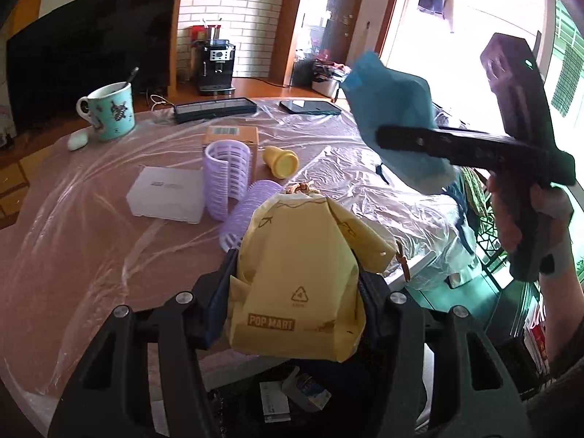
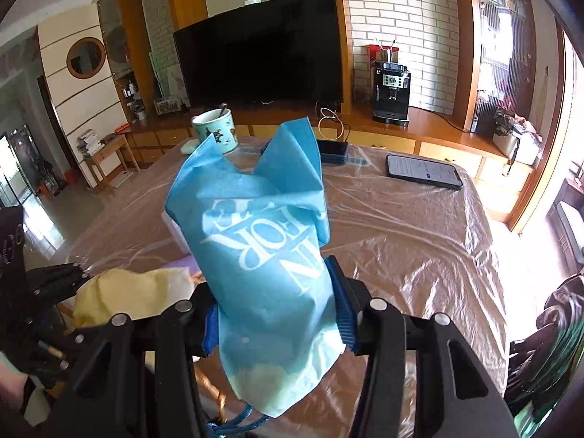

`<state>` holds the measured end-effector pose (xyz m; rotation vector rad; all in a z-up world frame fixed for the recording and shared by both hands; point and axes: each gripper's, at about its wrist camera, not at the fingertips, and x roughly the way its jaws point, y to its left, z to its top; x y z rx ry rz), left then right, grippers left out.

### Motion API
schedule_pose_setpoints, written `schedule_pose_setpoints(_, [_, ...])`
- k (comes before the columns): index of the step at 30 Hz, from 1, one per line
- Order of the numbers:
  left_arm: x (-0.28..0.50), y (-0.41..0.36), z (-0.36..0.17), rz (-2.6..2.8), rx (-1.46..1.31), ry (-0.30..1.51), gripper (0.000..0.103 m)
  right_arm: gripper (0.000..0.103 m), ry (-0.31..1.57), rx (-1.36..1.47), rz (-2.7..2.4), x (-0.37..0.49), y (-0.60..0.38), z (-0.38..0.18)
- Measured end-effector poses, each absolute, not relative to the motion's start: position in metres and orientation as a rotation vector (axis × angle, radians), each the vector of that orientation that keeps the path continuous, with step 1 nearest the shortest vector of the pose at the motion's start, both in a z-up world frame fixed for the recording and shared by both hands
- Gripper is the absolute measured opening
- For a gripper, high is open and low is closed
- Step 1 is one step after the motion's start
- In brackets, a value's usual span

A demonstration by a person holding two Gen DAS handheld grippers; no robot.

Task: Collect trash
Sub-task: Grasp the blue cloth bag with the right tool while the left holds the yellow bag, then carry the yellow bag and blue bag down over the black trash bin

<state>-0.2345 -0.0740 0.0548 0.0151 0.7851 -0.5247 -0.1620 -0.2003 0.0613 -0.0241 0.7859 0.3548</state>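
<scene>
Clamped in our left tool (image 1: 295,306), the yellow pouch (image 1: 299,273) stands upright above the worktop (image 1: 91,226) edge. Our right tool (image 2: 277,314) is closed on the blue bag (image 2: 262,248), held up to the right. Below the left tool a dark bin (image 1: 292,398) seems to wait, so it is nearer.
</scene>
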Motion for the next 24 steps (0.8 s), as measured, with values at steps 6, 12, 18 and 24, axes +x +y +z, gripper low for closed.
schedule_pose_setpoints(6, [-0.243, -0.060, 0.057, -0.475, 0.008, 0.773, 0.058, 0.049, 0.793, -0.025, 0.388, -0.195, -0.189, 0.058])
schedule_pose_setpoints(12, [-0.252, -0.049, 0.056, -0.447, -0.003, 0.775, 0.058, 0.049, 0.818, -0.033, 0.424, -0.217, -0.176, 0.049])
schedule_pose_setpoints(18, [-0.258, -0.044, 0.056, -0.435, -0.012, 0.777, 0.058, 0.049, 0.836, -0.031, 0.424, -0.227, -0.170, 0.040])
schedule_pose_setpoints(24, [-0.265, -0.038, 0.058, -0.427, -0.036, 0.774, 0.058, 0.049, 0.834, -0.008, 0.413, -0.234, -0.173, 0.037])
